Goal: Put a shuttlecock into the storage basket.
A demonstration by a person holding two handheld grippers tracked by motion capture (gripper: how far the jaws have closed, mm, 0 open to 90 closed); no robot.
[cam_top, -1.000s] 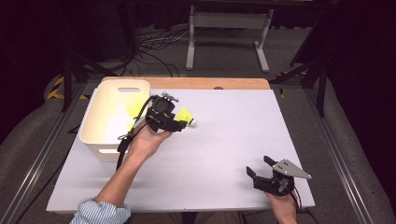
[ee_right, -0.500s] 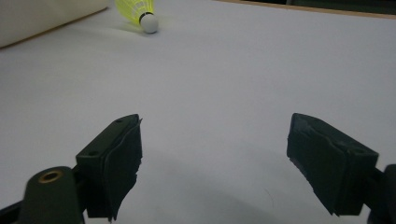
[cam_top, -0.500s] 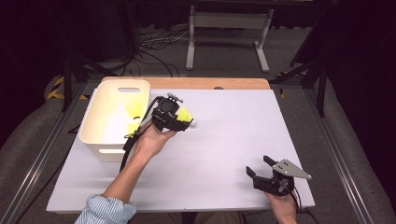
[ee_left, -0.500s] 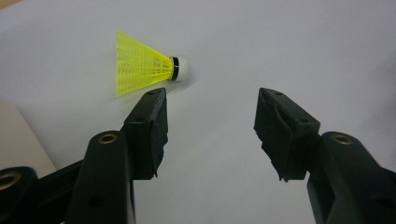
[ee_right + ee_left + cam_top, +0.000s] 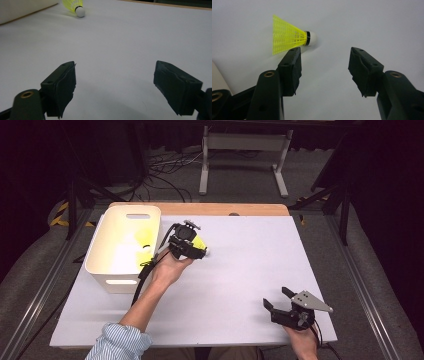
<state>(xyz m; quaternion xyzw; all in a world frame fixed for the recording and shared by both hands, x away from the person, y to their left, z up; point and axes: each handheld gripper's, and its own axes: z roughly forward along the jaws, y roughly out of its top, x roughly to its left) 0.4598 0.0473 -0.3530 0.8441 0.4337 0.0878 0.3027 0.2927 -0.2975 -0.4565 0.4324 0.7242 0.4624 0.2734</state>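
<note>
The yellow shuttlecock (image 5: 292,40) lies on its side on the white table (image 5: 240,270), just right of the white bin (image 5: 122,247); the left tongs (image 5: 324,65) hover just short of the shuttlecock, gaping, gripping nothing; the right tongs (image 5: 115,87) stand well apart from it, also gaping with nothing between them

From above, the left gripper (image 5: 192,251) covers most of the yellow shuttlecock (image 5: 199,243). In the right gripper view the top edge cuts off the shuttlecock's skirt and most of the white bin (image 5: 22,7).
</note>
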